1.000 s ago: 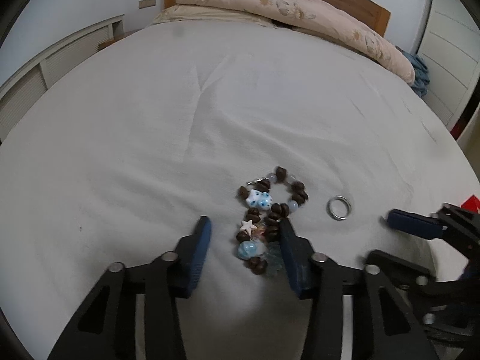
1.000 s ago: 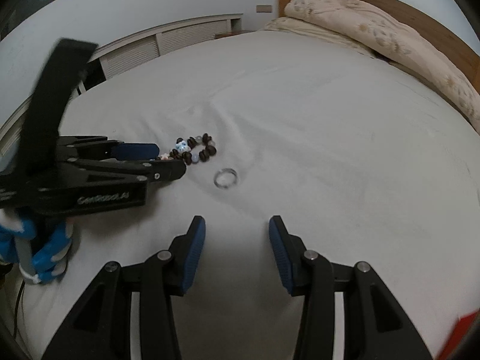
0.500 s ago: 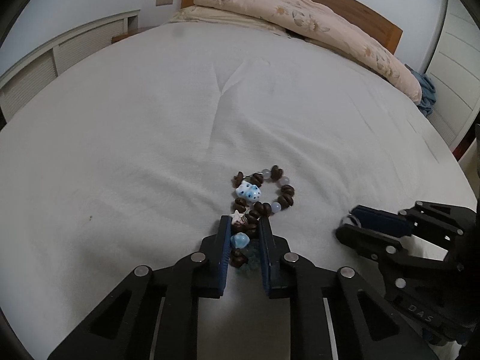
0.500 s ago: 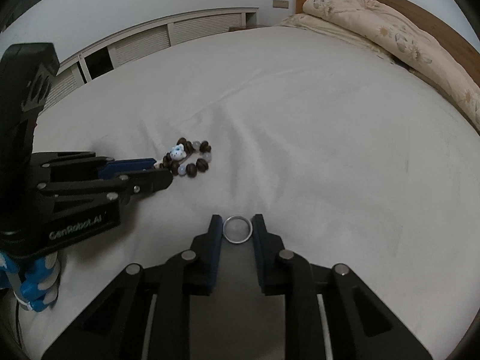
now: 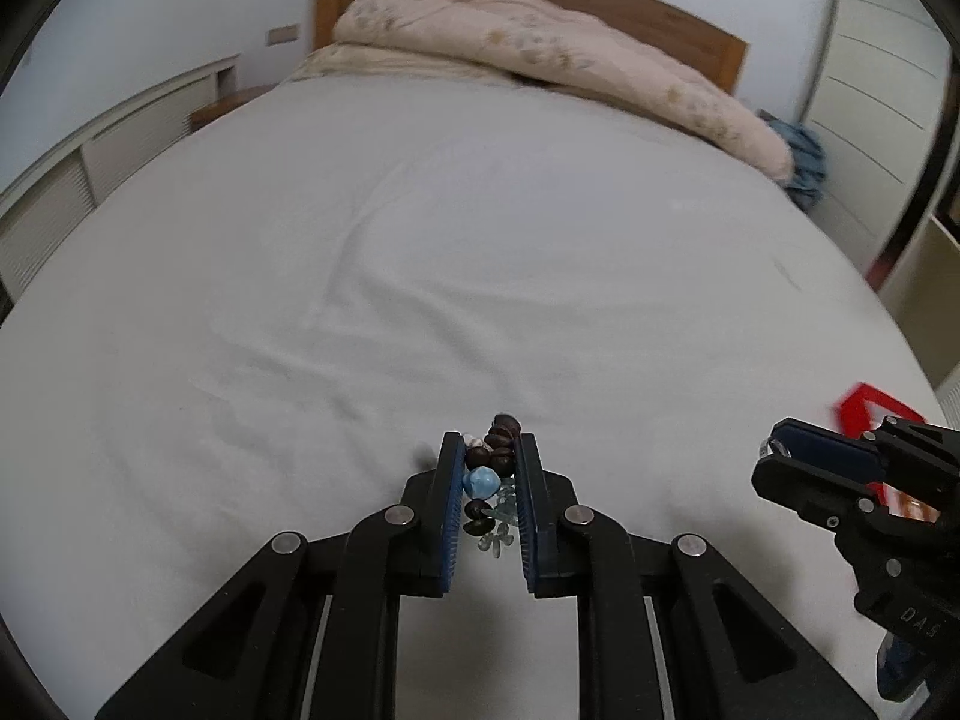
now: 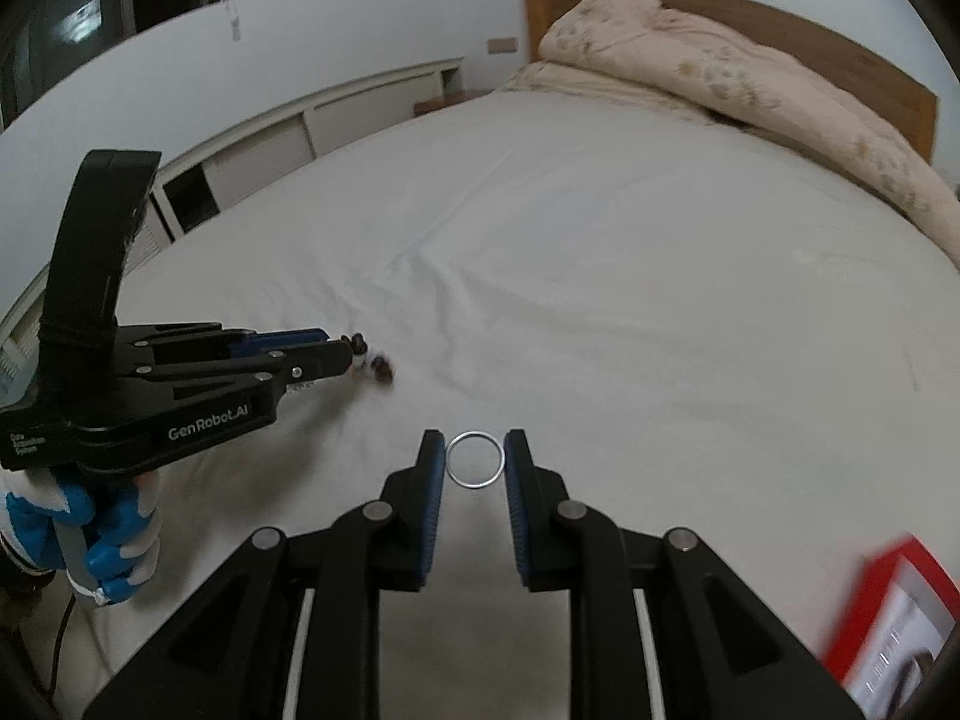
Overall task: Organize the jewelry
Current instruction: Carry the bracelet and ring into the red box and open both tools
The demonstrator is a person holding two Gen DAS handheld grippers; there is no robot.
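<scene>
A wide bed covered by a smooth white cotton sheet (image 5: 420, 276), faintly creased, fills both views. A puffy beige quilt with a faded floral print (image 5: 540, 54) lies bunched against the brown wooden headboard (image 5: 630, 6). At the near right corner sits a red-edged flat box (image 6: 888, 618), blurred.

The left gripper (image 5: 489, 456), black plastic with 2 ribbed blue pads, is clamped on a bracelet of dark brown rounded beads with 1 glossy pale-blue bead (image 5: 489, 468); the strand is bunched between the pads, small clear greenish chips hanging below it. A hand in a blue-and-white glove (image 6: 84, 540) grips its handle.

The right gripper (image 6: 475, 456) pinches a thin, round silver metal ring (image 6: 474, 460) by its 2 opposite edges, the hoop facing the camera, over the sheet.
</scene>
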